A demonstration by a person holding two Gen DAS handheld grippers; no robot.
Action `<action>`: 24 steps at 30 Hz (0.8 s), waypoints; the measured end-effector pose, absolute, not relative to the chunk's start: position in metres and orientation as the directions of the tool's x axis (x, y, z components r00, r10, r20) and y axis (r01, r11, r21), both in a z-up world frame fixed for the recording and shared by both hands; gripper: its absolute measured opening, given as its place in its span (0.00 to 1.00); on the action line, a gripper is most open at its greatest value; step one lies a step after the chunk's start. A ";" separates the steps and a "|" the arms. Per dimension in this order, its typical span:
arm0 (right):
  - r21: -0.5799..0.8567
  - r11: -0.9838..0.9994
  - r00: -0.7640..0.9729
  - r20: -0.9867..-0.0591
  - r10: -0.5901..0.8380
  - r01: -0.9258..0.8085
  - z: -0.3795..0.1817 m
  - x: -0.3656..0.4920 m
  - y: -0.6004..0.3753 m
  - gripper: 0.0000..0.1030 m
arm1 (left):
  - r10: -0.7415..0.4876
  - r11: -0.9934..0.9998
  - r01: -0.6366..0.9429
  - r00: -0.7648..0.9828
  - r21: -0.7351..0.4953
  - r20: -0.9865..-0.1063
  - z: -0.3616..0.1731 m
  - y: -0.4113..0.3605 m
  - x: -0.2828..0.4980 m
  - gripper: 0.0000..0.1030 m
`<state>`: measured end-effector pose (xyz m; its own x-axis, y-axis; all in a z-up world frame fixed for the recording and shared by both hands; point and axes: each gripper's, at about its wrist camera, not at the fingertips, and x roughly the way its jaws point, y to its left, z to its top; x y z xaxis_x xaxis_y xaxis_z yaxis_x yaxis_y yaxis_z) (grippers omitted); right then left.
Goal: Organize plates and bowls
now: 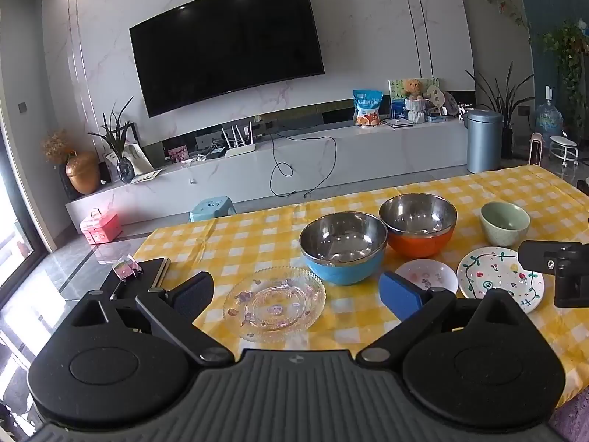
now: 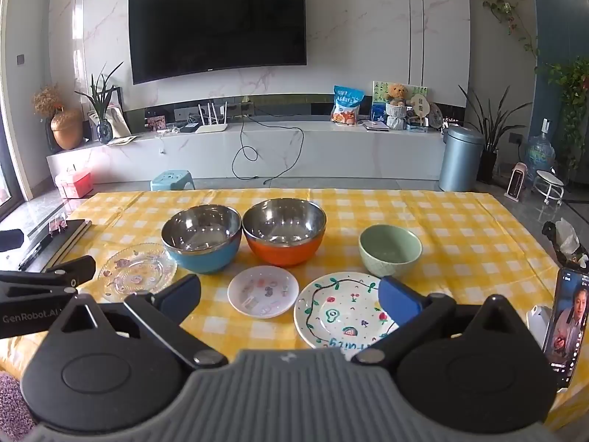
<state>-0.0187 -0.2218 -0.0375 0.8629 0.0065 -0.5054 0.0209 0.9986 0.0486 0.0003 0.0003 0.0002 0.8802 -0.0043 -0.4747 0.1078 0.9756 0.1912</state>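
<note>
Both claws, left claw (image 1: 298,293) and right claw (image 2: 291,296), hover with jaws wide apart and empty above the near edge of the worktop (image 2: 460,221). Three bowls stand in the far row, blue bowl (image 2: 201,245), orange bowl (image 2: 284,237) and green bowl (image 2: 390,250); glass plate (image 2: 137,270), small white plate (image 2: 263,291) and painted plate (image 2: 340,311) lie nearer. Everything sits unstacked, so sorting evidently has not begun.

Bright daylight from the left window (image 1: 14,235), ceiling spots glaring on the television (image 2: 217,22), fisheye-bent edges.
</note>
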 end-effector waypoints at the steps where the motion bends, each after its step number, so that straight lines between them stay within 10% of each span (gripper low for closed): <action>1: 0.042 0.999 0.861 -0.508 0.002 0.022 -0.038 -0.018 -0.221 0.98 | -0.005 0.976 0.108 0.880 0.190 -0.475 0.000 0.001 0.000 1.00; 24: 0.040 0.999 0.842 -0.540 0.009 0.015 -0.046 -0.009 -0.218 0.98 | -0.002 0.974 0.120 0.856 0.194 -0.517 -0.012 -0.002 0.005 1.00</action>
